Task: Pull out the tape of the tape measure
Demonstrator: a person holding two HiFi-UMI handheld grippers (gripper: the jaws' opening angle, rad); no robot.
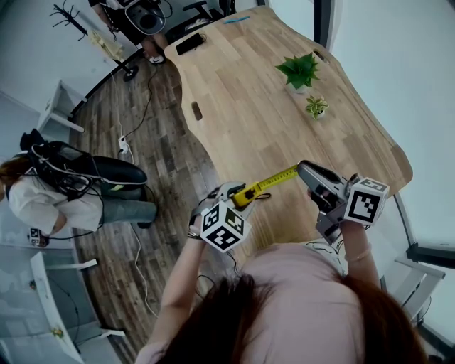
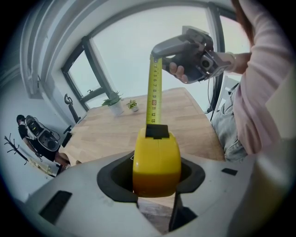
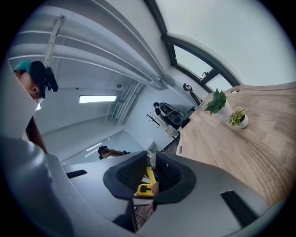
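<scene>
Light wood desk [image 1: 242,106] with a wavy left edge, on a dark plank floor [image 1: 163,156]. Two small potted plants, the bigger plant [image 1: 298,71] and the little plant [image 1: 316,106], sit near the desk's far right edge, and a dark flat thing [image 1: 190,44] lies at its far end. The tape measure [image 2: 156,162] isn't on the desk at all; it's held up in the air over the near edge. The left gripper [image 1: 234,190] has its jaws clamped on both sides of the yellow case. The tape [image 1: 277,179] runs out to the right gripper [image 1: 307,170], whose jaws are nearly together, pinching the tape's free end. Only the head view gives you the floor: cables trailing over it, a coat rack [image 1: 67,14] at the far left, and another person [image 1: 43,199] sitting off the desk's left side. The left gripper view is the only one where you can see the printed numbers on the tape, plus the tall dark-framed windows [image 2: 88,78] behind the desk. The right gripper view looks the other way and picks up the ceiling with a strip light [image 3: 97,98], with the yellow case small beyond its jaws.
</scene>
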